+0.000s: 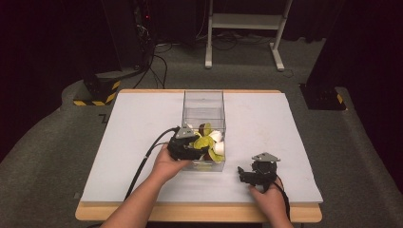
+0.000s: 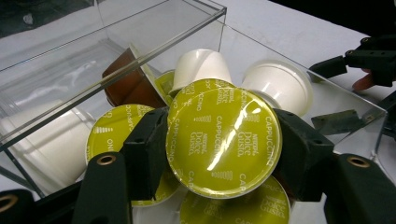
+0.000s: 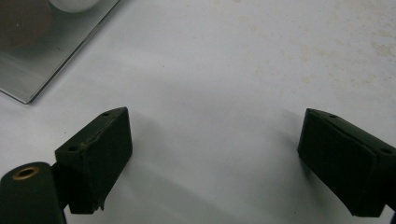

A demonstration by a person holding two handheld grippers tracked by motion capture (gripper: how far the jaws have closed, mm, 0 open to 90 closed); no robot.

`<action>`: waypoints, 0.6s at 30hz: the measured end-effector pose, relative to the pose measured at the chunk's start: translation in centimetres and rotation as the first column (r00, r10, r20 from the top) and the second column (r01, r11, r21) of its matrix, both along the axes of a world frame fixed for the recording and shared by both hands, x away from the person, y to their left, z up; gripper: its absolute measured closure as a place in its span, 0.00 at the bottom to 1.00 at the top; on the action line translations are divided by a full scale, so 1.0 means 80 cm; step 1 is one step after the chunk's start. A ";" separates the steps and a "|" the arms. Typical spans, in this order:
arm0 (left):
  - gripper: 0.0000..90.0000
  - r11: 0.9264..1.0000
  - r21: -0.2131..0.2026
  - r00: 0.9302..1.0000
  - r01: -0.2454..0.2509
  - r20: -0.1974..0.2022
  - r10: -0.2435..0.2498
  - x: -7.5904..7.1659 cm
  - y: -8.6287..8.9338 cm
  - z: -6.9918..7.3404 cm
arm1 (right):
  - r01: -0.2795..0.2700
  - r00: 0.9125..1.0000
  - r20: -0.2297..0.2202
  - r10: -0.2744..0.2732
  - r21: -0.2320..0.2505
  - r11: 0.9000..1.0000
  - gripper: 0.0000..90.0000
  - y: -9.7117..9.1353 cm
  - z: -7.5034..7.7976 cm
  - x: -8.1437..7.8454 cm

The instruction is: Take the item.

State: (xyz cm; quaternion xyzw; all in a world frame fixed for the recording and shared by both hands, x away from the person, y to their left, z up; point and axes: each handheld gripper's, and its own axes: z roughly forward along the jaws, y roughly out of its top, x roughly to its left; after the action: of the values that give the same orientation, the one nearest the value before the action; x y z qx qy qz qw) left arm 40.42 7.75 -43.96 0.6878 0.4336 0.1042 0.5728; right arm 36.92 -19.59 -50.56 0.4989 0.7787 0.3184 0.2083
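Observation:
A clear plastic box point(image 1: 203, 102) stands in the middle of the white table. It holds several coffee capsules: white ones point(image 2: 278, 84), a brown one point(image 2: 130, 86) and yellow-green lidded ones point(image 2: 112, 128). My left gripper point(image 1: 199, 146) reaches into the box's near end. In the left gripper view it point(image 2: 223, 144) is shut on a yellow-green "Cappuccino" capsule point(image 2: 224, 140), a pad pressing on each side of its rim, lid facing the camera. My right gripper point(image 1: 244, 175) rests near the table's front edge, right of the box. Its jaws point(image 3: 215, 154) stand wide open over bare table.
The box's near corner point(image 3: 37, 60) lies up and left of the right gripper's jaws. Black cables trail from the left gripper point(image 1: 142, 164) across the table's left half. Beyond the table stand a white frame point(image 1: 244, 28) and dark equipment on grey carpet.

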 end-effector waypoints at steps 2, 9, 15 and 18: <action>0.44 1.000 -0.008 1.000 0.002 0.007 -0.002 -0.002 0.002 0.001 | 0.000 1.000 0.000 0.000 0.000 1.000 0.11 0.000 0.000 0.000; 0.44 0.999 -0.037 1.000 -0.010 0.016 0.010 -0.008 0.010 0.006 | -0.001 1.000 0.001 0.001 -0.001 1.000 0.11 0.000 0.000 0.000; 0.44 0.999 -0.048 0.999 -0.014 0.031 0.016 -0.014 0.026 0.011 | -0.001 1.000 0.001 0.001 -0.002 1.000 0.11 0.000 0.000 0.000; 0.44 0.998 -0.056 0.999 -0.021 0.038 0.024 -0.018 0.032 0.014 | -0.001 1.000 0.001 0.001 -0.002 1.000 0.11 0.000 0.000 0.000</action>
State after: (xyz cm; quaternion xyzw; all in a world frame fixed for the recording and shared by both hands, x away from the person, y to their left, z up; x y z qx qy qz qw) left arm 39.01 10.33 -42.86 0.6644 0.4327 0.1119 0.5990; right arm 36.93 -19.60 -50.56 0.4979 0.7793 0.3181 0.2089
